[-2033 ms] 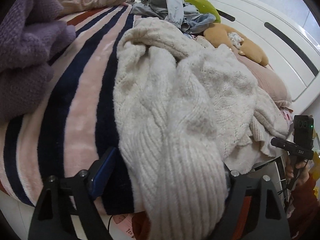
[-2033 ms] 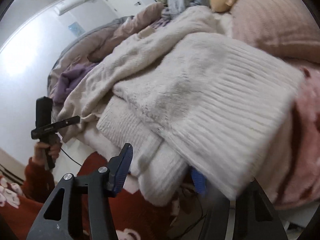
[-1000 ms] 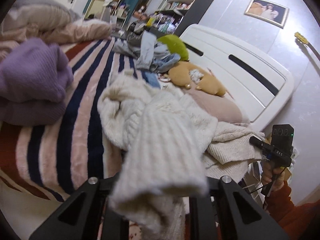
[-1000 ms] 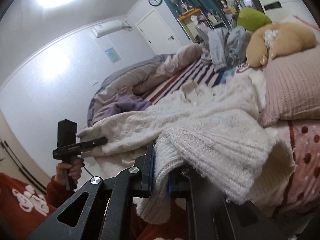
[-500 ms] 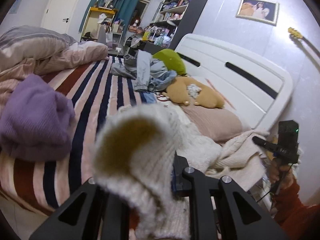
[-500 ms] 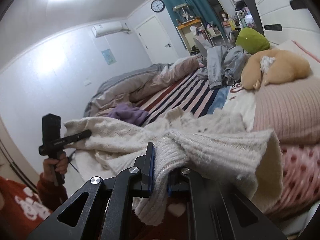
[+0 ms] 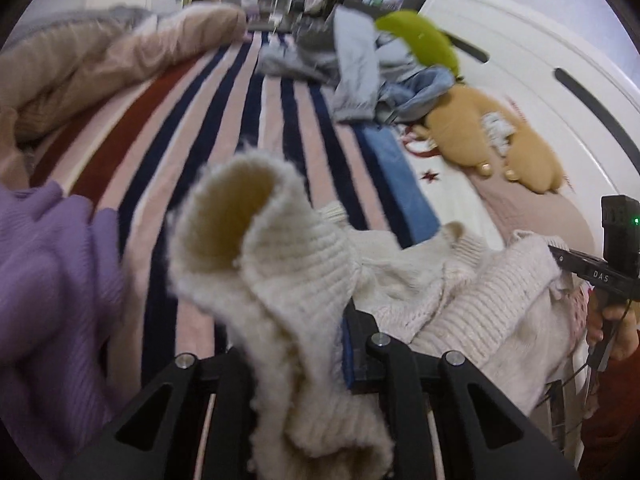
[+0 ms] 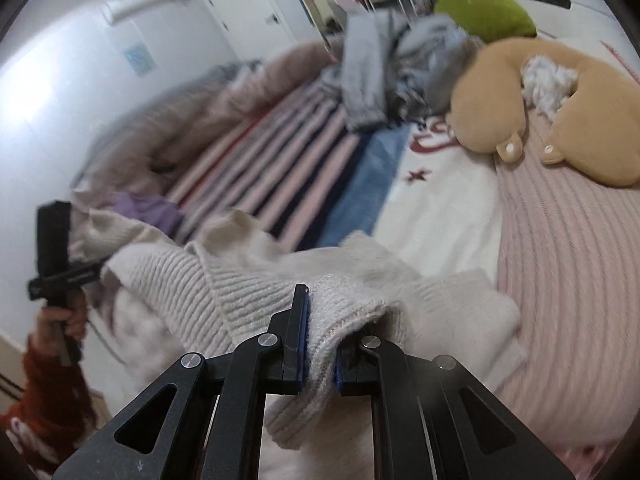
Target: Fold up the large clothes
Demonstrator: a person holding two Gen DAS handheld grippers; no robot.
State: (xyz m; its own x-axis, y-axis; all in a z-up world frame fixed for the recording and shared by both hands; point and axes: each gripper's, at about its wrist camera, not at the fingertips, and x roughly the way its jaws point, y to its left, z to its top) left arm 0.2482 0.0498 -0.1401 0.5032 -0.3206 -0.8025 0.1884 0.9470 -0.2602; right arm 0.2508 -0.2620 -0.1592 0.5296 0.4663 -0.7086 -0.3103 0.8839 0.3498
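Note:
A large cream knit sweater (image 7: 460,292) hangs between my two grippers over the near edge of the bed. My left gripper (image 7: 304,364) is shut on its ribbed edge (image 7: 280,264), which bulges up in front of the camera and hides the left finger. My right gripper (image 8: 318,344) is shut on another ribbed edge of the sweater (image 8: 352,300). The sweater's middle (image 8: 180,280) sags toward the left gripper (image 8: 56,256), seen at the far left. The right gripper (image 7: 612,268) shows at the right edge of the left wrist view.
The bed has a striped blanket (image 7: 224,108). A purple knit (image 7: 44,280) lies at the left. Grey and blue clothes (image 7: 352,64), a green cushion (image 7: 420,40) and a tan plush (image 7: 500,144) lie near the white headboard (image 7: 560,52). A pink ribbed pillow (image 8: 568,248) is at the right.
Both grippers closed on the sweater's edges, lifted it off the bed and spread it. In the last half second they moved forward over the bed; both views are blurred.

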